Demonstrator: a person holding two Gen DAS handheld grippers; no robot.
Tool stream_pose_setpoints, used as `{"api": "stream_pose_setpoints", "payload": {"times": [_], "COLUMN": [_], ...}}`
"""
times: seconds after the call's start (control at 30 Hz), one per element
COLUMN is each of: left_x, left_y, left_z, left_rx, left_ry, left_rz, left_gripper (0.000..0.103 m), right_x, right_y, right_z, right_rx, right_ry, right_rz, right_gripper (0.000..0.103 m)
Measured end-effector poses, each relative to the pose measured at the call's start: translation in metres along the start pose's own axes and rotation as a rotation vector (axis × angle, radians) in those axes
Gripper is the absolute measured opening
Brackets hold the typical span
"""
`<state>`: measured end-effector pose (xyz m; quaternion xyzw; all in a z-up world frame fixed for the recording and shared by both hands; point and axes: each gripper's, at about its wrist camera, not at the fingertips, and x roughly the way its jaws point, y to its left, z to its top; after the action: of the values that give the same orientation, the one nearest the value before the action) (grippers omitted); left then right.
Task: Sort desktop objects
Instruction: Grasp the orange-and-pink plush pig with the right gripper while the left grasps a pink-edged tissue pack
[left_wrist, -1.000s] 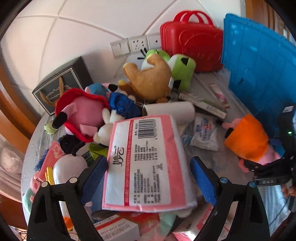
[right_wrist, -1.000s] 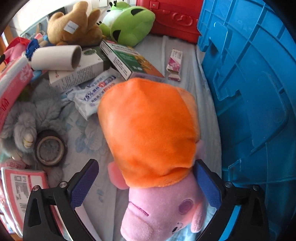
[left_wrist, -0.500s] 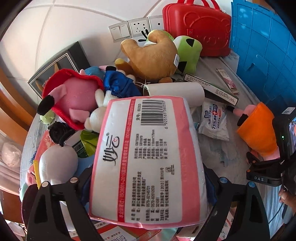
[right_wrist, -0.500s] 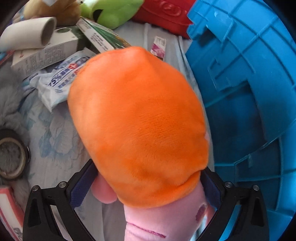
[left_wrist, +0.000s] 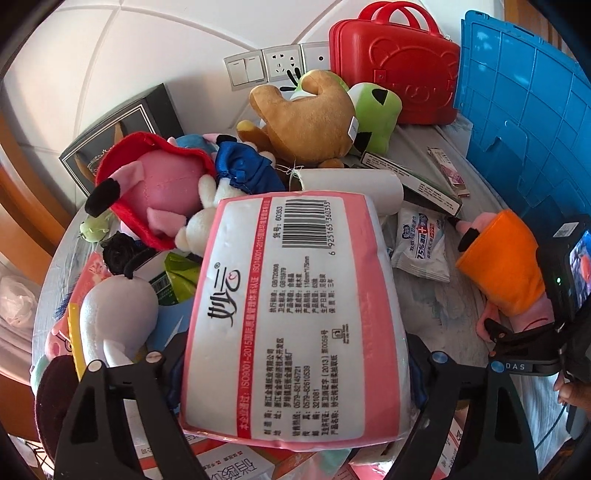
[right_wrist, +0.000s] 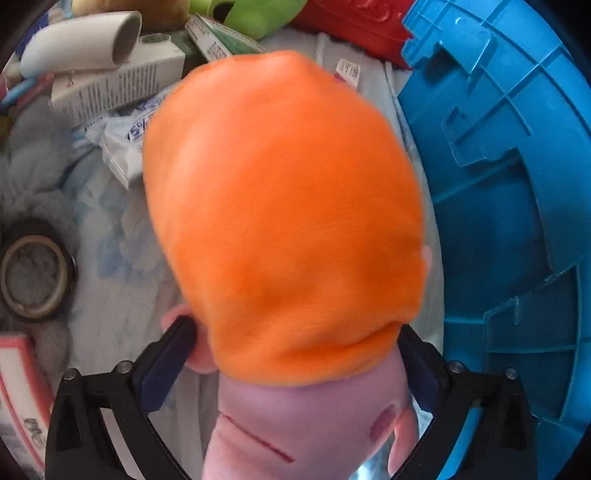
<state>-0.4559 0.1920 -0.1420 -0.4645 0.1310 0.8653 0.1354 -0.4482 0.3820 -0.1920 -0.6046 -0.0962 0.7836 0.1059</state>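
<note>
A pink-and-white tissue pack (left_wrist: 295, 314) fills the gap of my left gripper (left_wrist: 293, 354). The jaws are closing on it, both pads sit against its sides, and it is tipped up over the clutter. A pig plush in an orange dress (right_wrist: 284, 206) lies head-first between the jaws of my right gripper (right_wrist: 295, 347). That gripper stands wide, with its pads close beside the dress hem and one pink arm. In the left wrist view the same pig plush (left_wrist: 502, 266) rests on the table at the right.
A blue crate (right_wrist: 517, 184) stands right of the pig, with a red case (left_wrist: 395, 74) behind. Brown plush (left_wrist: 306, 122), green plush (left_wrist: 376, 110), a white roll (left_wrist: 351, 184), a wipes pack (left_wrist: 421, 243) and boxes crowd the middle. A tape roll (right_wrist: 35, 277) lies at the left.
The tissue pack went from lying flat between the left jaws to filling them, tipped up and closer. The right gripper sank over the pig plush until the orange dress fills its view.
</note>
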Motion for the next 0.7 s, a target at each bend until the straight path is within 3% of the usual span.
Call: {"api": "stream_pose_setpoints", "payload": {"times": [0.2, 0.27, 0.3, 0.33, 0.47, 0.67, 0.7], "left_x": [0.002, 0.003, 0.002, 0.002, -0.007, -0.026, -0.030], "left_y": [0.001, 0.001, 0.001, 0.002, 0.005, 0.012, 0.014], "left_z": [0.001, 0.001, 0.001, 0.000, -0.008, -0.020, -0.022], "left_rx": [-0.008, -0.007, -0.007, -0.008, -0.031, -0.059, -0.065], "left_ry": [0.001, 0.000, -0.003, -0.010, -0.059, -0.147, -0.162], "left_rz": [-0.006, -0.008, -0.011, -0.015, -0.012, -0.004, -0.002], "left_gripper": [0.086, 0.086, 0.086, 0.086, 0.082, 0.080, 0.080], "right_x": [0.022, 0.030, 0.028, 0.021, -0.013, -0.053, -0.058], "right_y": [-0.020, -0.023, -0.024, -0.022, -0.002, 0.016, 0.017], "right_z": [0.011, 0.014, 0.014, 0.012, -0.002, -0.021, -0.012], "right_rx": [0.171, 0.192, 0.195, 0.180, 0.105, 0.069, 0.066], "right_ry": [0.060, 0.066, 0.056, 0.041, -0.066, -0.174, -0.184], "right_rz": [0.138, 0.198, 0.214, 0.241, 0.308, 0.340, 0.342], "right_gripper": [0.103, 0.093, 0.077, 0.070, 0.068, 0.069, 0.069]}}
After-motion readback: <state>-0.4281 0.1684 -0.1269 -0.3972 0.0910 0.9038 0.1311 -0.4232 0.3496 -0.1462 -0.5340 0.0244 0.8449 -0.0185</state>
